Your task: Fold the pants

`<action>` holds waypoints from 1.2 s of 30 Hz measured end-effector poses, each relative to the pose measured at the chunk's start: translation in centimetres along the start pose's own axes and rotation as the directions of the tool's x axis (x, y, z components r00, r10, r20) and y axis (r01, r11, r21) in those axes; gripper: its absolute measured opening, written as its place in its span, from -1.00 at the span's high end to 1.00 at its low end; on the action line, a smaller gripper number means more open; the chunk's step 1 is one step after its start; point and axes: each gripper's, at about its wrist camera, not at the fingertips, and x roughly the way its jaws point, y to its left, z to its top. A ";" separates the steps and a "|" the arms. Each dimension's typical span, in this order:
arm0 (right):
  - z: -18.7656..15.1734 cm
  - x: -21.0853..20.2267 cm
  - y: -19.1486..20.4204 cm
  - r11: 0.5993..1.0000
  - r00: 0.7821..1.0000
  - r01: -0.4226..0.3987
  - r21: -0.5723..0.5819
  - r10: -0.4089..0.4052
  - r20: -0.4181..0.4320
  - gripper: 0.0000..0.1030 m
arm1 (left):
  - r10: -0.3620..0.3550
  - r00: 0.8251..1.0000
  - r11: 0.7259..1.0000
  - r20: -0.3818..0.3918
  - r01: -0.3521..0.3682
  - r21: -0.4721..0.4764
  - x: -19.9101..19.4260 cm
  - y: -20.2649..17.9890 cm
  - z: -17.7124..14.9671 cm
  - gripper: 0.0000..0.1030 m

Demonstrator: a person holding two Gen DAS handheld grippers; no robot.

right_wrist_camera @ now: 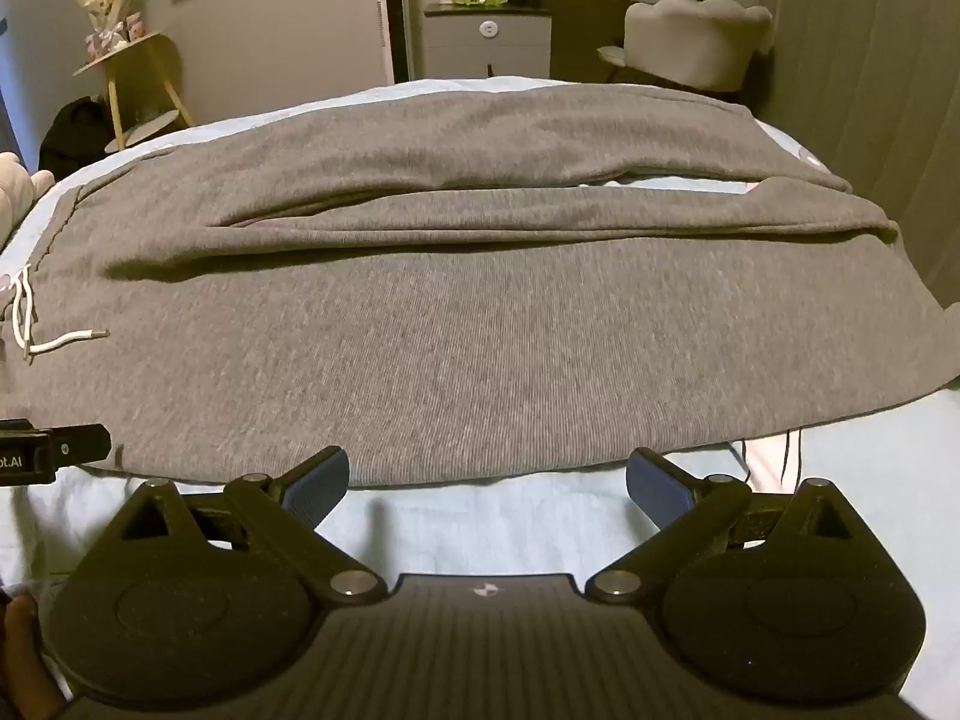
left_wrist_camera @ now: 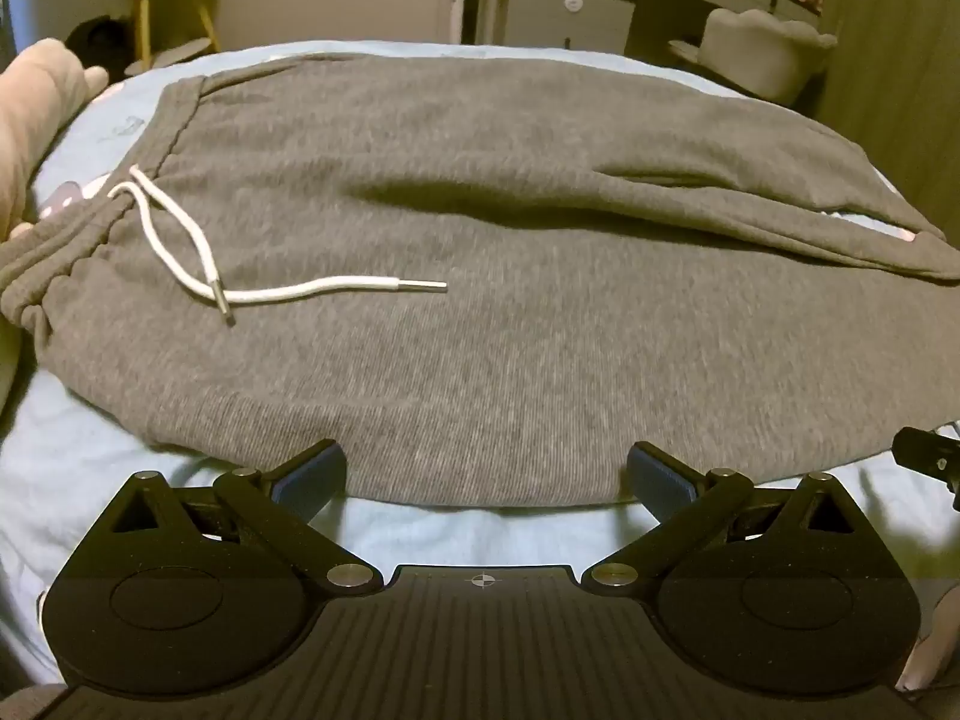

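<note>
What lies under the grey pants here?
The grey pants lie spread on a light blue bed sheet, which shows along the near edge and in a gap between the legs. Whatever else lies beneath the fabric is covered.

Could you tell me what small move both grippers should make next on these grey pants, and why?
Probably ease both forward and close on the near edge of the grey knit sweatpants: left gripper and right gripper stand wide open just short of it, holding nothing.
</note>
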 end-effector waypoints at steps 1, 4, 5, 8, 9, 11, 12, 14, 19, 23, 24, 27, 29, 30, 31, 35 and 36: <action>0.0 0.0 0.0 1.000 1.000 0.001 0.001 -0.001 -0.001 -0.93 | 0.000 1.000 1.000 -0.001 0.000 0.000 0.0 0.0 0.0 -1.00; 0.0 0.0 0.0 1.000 1.000 0.000 0.004 0.000 -0.003 -0.93 | 0.000 1.000 1.000 0.002 0.000 0.001 0.0 0.0 0.0 -1.00; 0.0 0.0 0.0 1.000 1.000 0.000 0.005 0.000 -0.004 -0.93 | -0.001 1.000 1.000 0.000 0.001 0.000 0.0 0.0 0.0 -1.00; 0.1 0.1 0.0 1.000 1.000 0.001 0.006 -0.001 -0.007 -0.93 | -0.001 1.000 1.000 0.000 0.001 -0.001 0.0 0.0 0.0 -1.00; 0.0 0.1 0.0 1.000 1.000 0.000 0.007 0.000 -0.007 -0.93 | -0.001 1.000 1.000 0.001 0.001 -0.001 0.0 0.0 0.0 -1.00; 0.1 0.1 0.0 1.000 1.000 0.000 0.007 0.000 -0.008 -0.93 | -0.001 1.000 1.000 0.001 0.001 0.000 0.0 0.0 0.0 -1.00; 0.1 0.1 0.0 1.000 1.000 0.000 0.008 0.000 -0.009 -0.93 | -0.001 1.000 1.000 0.001 0.001 0.000 0.0 0.0 0.0 -1.00; 0.0 0.2 -0.1 1.000 1.000 0.000 0.010 0.000 -0.010 -0.93 | -0.001 1.000 1.000 0.001 0.001 -0.001 0.0 0.0 0.0 -1.00; 0.0 0.2 0.0 1.000 1.000 0.000 0.015 0.000 -0.011 -0.93 | -0.001 1.000 1.000 0.001 0.001 0.000 0.1 0.0 0.0 -1.00; -0.1 0.2 0.0 1.000 1.000 0.001 0.015 -0.001 -0.013 -0.93 | -0.002 1.000 1.000 0.001 0.002 -0.001 0.0 0.0 0.0 -1.00; -0.1 0.2 -0.1 1.000 1.000 0.001 0.017 -0.001 -0.013 -0.93 | -0.002 1.000 1.000 0.000 0.002 -0.001 0.1 0.0 0.0 -1.00; -0.1 0.2 -0.1 1.000 1.000 -0.001 0.022 0.001 -0.014 -0.93 | -0.002 1.000 1.000 -0.001 0.002 -0.001 0.1 0.1 -0.4 -1.00; -0.1 0.2 -0.2 1.000 1.000 -0.002 0.026 0.002 -0.015 -0.93 | -0.002 1.000 1.000 -0.003 0.002 -0.002 0.1 0.2 -0.6 -1.00; -0.1 0.2 -0.3 1.000 1.000 -0.002 0.028 0.003 -0.016 -0.93 | -0.003 1.000 1.000 -0.004 0.003 -0.002 0.2 0.1 -0.6 -1.00; -0.1 0.3 -0.3 1.000 1.000 -0.003 0.030 0.003 -0.017 -0.93 | -0.003 1.000 1.000 -0.004 0.003 -0.002 0.1 0.0 -0.5 -1.00; -0.1 0.4 -0.4 0.999 1.000 -0.006 0.041 0.007 -0.022 -0.93 | -0.003 1.000 1.000 -0.007 0.003 -0.002 0.1 0.0 -0.6 -1.00; -0.1 0.4 -0.4 0.999 1.000 -0.006 0.044 0.007 -0.023 -0.93 | -0.003 1.000 1.000 -0.009 0.003 -0.001 0.1 0.0 -0.7 -1.00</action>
